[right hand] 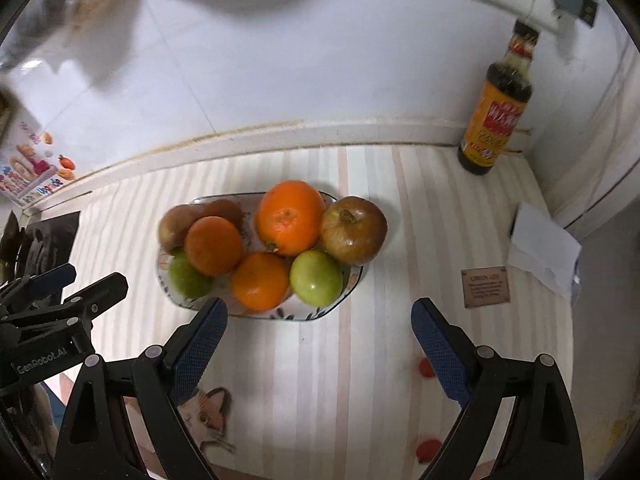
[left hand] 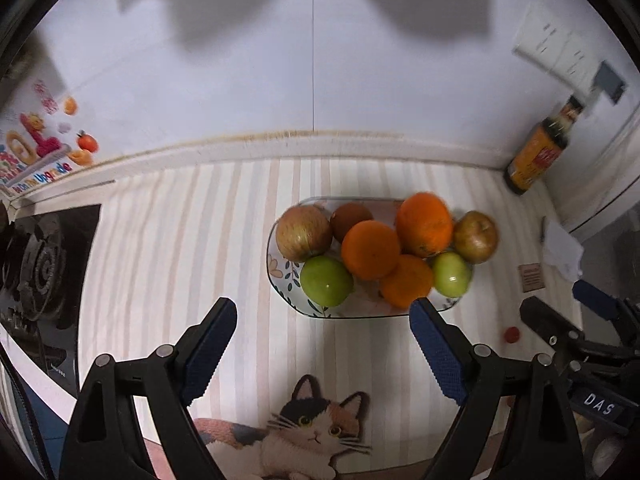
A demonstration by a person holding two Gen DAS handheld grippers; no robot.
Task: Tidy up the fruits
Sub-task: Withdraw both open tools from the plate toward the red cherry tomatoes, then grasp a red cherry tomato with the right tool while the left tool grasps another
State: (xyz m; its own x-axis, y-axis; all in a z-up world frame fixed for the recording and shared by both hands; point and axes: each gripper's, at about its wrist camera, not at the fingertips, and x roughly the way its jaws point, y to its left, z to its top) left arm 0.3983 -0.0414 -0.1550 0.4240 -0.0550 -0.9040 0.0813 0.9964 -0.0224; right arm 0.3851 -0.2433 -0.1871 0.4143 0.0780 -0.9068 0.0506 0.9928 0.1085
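"GenRobot.AI" on left gripper (right hand: 52, 316), "DAS" on right gripper (left hand: 576, 312) (bottle label unreadable).

Count on plate (right hand: 320, 314): 3 oranges (right hand: 290, 216), 2 green apples (right hand: 316, 277), 2 reddish-brown apples (right hand: 354, 229), 1 dark brown fruit (left hand: 351, 220), partly hidden. Elsewhere: 1 sauce bottle (right hand: 496, 120), 1 brown card (right hand: 485, 287).

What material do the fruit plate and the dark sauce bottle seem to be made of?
Fruit plate: probably glazed ceramic, glossy white with painted leaves along its rim. Sauce bottle: glass or clear plastic, I cannot tell which; dark liquid shows through above a yellow paper-like label.
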